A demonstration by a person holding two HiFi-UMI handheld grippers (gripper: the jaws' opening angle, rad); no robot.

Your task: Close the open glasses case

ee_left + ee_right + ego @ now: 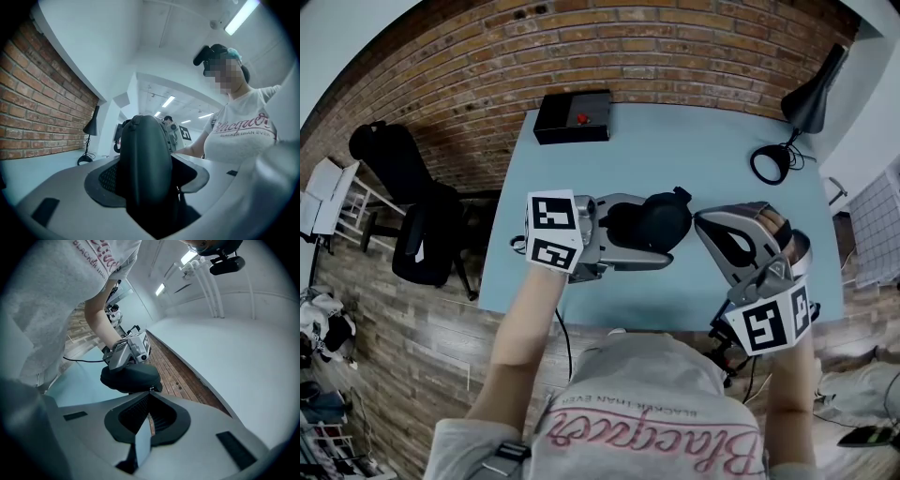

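Left hand-held gripper (pixel 619 232) is clamped across a black zip-up glasses case (pixel 658 221), one jaw on each broad face. It carries the case over the counter (pixel 675 131) near the middle of the front edge. No view settles whether the case rests on the counter or hangs above it.

The right hand-held gripper (pixel 149 397) has its jaws pressed together, with the tips right at the case's seam at the end towards the counter's right edge. A small metal glint (pixel 150 389) sits at those tips. It may be the zipper pull, but I cannot tell whether it is pinched.

The case looks like a moulded semi-rigid shell, so it is probably light and stiff enough to take a firm squeeze without collapsing. Its matte skin should not slip in the pads. The hold across the wide faces seems best because it leaves the seam free. The pull tab is small and likely to slide out, so it wants a pinch squarely on its flat sides and a draw along the seam line.
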